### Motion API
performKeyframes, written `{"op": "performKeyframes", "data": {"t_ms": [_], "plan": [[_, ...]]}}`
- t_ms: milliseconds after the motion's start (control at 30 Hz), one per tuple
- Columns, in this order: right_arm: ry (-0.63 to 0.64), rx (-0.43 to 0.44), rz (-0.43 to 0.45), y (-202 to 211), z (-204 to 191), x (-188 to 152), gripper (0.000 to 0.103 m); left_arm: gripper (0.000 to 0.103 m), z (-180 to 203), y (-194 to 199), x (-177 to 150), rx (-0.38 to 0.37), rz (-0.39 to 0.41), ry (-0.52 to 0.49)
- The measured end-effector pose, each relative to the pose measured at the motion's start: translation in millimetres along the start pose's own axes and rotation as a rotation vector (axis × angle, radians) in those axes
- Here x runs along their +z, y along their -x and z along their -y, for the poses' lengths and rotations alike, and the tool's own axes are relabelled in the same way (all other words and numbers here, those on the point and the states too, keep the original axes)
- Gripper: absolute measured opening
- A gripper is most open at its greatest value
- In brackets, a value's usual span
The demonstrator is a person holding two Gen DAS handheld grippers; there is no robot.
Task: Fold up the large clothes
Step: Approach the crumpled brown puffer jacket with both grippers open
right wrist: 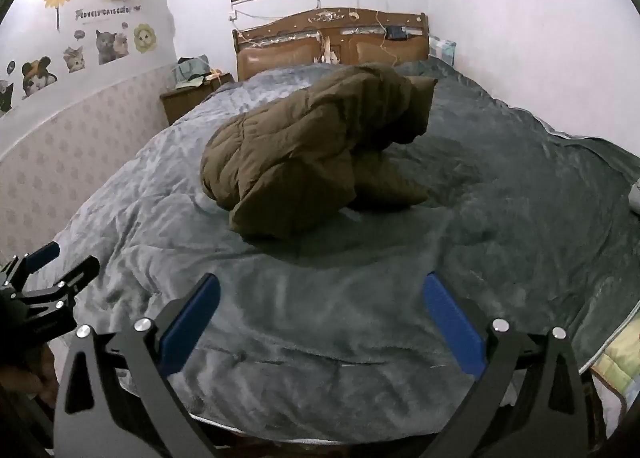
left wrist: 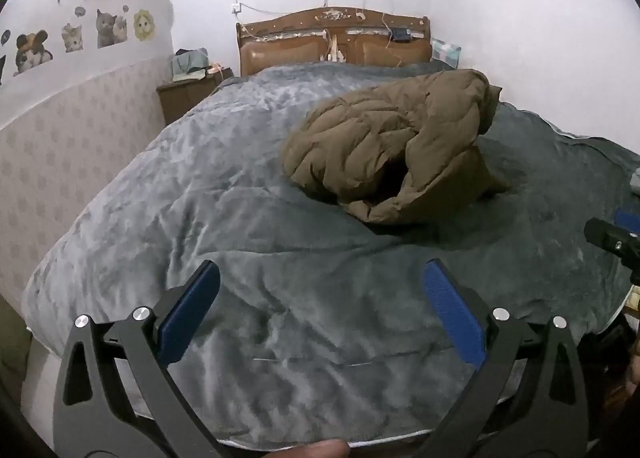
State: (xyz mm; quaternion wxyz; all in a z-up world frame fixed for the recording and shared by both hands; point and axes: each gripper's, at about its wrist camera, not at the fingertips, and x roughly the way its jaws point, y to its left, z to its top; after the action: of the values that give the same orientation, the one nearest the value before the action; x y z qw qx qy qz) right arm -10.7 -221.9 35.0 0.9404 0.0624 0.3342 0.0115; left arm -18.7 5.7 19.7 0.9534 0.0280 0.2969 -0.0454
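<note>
Nothing is folded yet. The brown coat (left wrist: 394, 146) sits bunched mid-frame on the bed (left wrist: 200, 218), maybe inside out. Left gripper (left wrist: 320, 314) and right gripper (right wrist: 320, 318) hang spread and empty; next, spread it flat.

Bare grey blanket (right wrist: 320, 298) ahead of both tongs; crumpled jacket (right wrist: 312, 146) seemingly the only obstacle

I see the jacket (left wrist: 394, 146) lying heaped on the bed (left wrist: 224, 194), toward its middle and right of centre. The headboard (left wrist: 334, 40) stands behind it, the nightstand (left wrist: 188, 96) left of the bed, beside the headboard.
</note>
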Motion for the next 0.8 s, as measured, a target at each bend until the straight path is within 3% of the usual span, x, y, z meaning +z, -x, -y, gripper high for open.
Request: {"op": "performKeyframes", "data": {"t_ms": [800], "plan": [[0.02, 0.011, -0.017, -13.7, -5.5, 2.8, 0.102, 0.1, 1.7, -4.2, 5.8, 0.005, -0.006, -0.044]]}}
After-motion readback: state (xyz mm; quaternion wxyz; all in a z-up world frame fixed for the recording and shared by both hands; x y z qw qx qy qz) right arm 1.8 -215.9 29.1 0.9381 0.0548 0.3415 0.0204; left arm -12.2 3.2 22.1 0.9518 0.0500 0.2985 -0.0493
